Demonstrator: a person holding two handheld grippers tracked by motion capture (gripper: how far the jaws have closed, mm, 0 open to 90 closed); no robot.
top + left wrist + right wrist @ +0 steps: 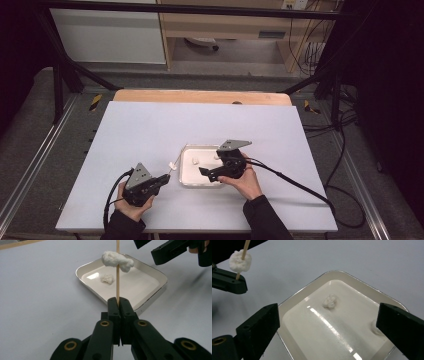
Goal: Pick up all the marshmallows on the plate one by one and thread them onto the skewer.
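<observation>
While our left gripper (117, 305) clamps the skewer (117, 277), our right gripper's (327, 322) jaws, apart over the tray (299, 293), stand nearest the cotton tuft (330, 301).

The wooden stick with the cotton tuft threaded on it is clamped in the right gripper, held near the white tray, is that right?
Not quite. The left gripper clamps the wooden stick, as the left gripper view shows, with its jaws shut on the stick's lower end. The cotton tuft is indeed threaded on it, near the white tray. The right gripper stands open over the tray, holding nothing.
</observation>
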